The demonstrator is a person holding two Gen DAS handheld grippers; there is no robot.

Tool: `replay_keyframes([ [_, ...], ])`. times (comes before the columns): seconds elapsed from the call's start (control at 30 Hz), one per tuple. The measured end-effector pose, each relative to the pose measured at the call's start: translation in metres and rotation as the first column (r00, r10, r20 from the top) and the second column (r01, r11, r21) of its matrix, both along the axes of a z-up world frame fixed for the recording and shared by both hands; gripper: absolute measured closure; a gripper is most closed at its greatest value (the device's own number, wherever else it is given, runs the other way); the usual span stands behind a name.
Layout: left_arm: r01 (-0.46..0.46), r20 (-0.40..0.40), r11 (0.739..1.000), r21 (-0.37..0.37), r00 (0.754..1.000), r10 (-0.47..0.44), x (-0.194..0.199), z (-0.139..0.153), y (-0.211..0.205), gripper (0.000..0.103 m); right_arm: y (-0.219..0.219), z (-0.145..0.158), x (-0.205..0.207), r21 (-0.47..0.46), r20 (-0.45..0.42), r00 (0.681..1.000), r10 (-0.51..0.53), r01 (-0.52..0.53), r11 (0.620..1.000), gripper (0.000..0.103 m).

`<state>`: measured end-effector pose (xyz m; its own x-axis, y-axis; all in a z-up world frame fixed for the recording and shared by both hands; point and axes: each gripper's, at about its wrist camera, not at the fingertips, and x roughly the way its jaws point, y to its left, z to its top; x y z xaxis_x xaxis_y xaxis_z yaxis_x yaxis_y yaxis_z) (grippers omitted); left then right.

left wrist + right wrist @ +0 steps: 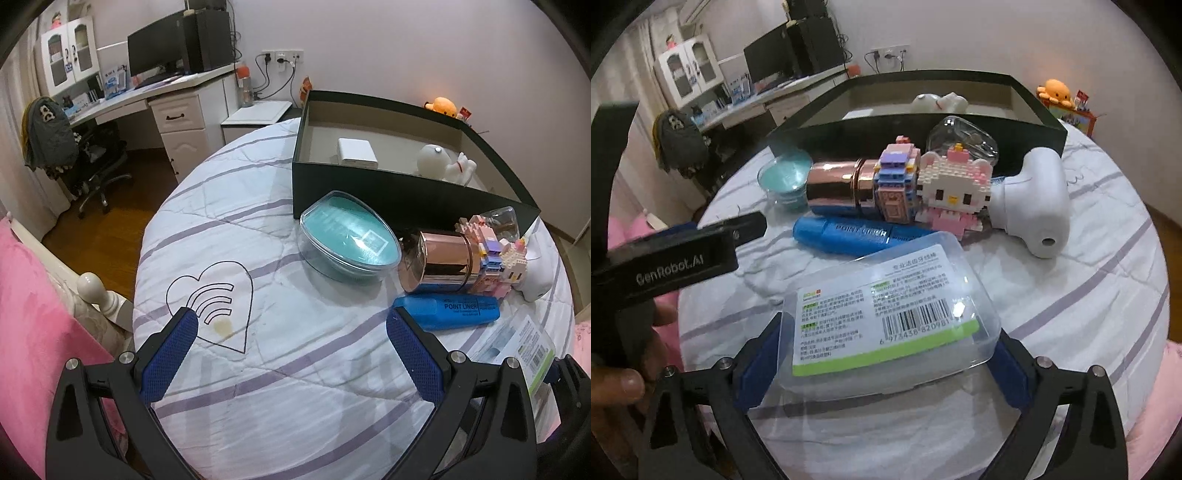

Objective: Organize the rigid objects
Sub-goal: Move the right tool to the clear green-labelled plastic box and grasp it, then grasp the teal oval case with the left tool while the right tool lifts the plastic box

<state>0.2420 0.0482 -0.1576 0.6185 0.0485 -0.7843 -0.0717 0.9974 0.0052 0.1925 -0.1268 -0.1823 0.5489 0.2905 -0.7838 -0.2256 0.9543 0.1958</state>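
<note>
Clear plastic box (886, 314), barcode label, clamped by right gripper (886, 354), left gripper (291, 325) wide, empty.

walls: plain white
floor: dark wood (110, 229)
desk: white, monitor (155, 51) on top
chair: black swivel (96, 162)
bed: striped quilt (258, 354)

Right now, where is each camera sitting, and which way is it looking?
Left wrist: sits on the left gripper, looking forward over the bed toward the black box and desk; its open blue fingers show, empty.
Right wrist: sits on the right gripper, looking at the clear plastic case between its fingers; the person's hand and the left gripper show at left.
Both see the blue highlighter, rose-gold canister and Hello Kitty brick figure.
</note>
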Motion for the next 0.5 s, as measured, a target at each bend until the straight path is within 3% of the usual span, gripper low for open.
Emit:
replay_keyframes([
  [0.5, 0.039, 0.016, 0.999, 0.003, 0.999, -0.039, 0.04, -0.012, -0.015, 0.0, -0.022, 0.003, 0.004, -0.001, 0.018, 0.999, -0.034, 0.034, 0.999, 0.006],
])
